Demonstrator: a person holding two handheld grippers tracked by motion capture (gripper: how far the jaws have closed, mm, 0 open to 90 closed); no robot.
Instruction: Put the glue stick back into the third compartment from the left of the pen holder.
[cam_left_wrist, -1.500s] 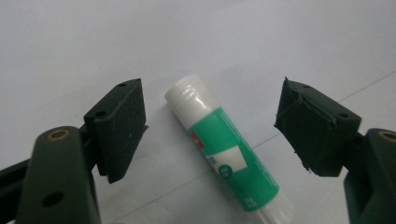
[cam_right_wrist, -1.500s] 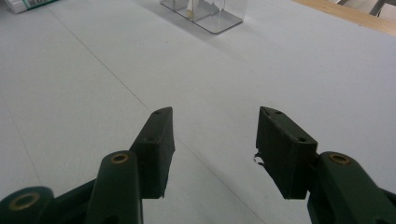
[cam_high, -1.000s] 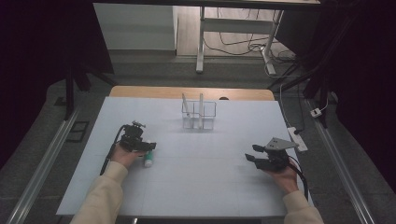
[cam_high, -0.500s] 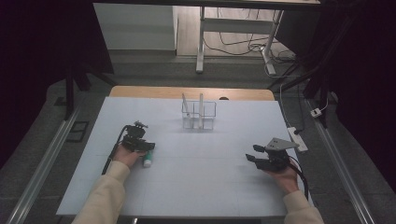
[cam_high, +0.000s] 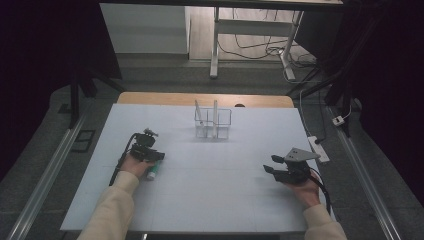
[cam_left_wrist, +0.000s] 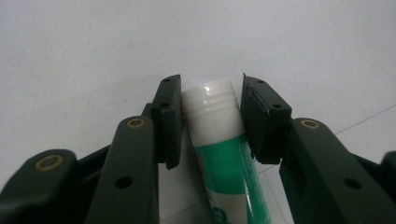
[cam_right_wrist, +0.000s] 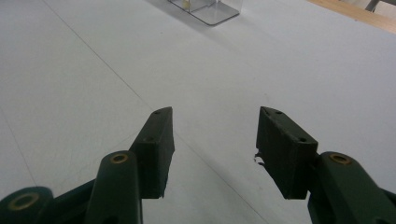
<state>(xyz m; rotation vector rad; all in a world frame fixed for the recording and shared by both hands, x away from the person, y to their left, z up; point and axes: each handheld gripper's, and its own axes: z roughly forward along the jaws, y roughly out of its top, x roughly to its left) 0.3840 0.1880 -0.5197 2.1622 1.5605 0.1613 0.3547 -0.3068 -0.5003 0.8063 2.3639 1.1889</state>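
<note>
While our right tongs (cam_right_wrist: 212, 149) hover open over the worktop (cam_high: 225, 170), our left tongs (cam_left_wrist: 208, 121) have just closed, gripping the tube (cam_left_wrist: 219, 144) between them.

White counter (cam_high: 210, 175) with faint grid lines, clear compartmented holder (cam_high: 213, 123) standing at its far middle, two pale upright sticks inside, white power strip (cam_high: 319, 149) off the right edge, cables on the floor beyond

One glue stick (cam_left_wrist: 219, 140), one clear organizer (cam_high: 213, 123), two tongs.
</note>
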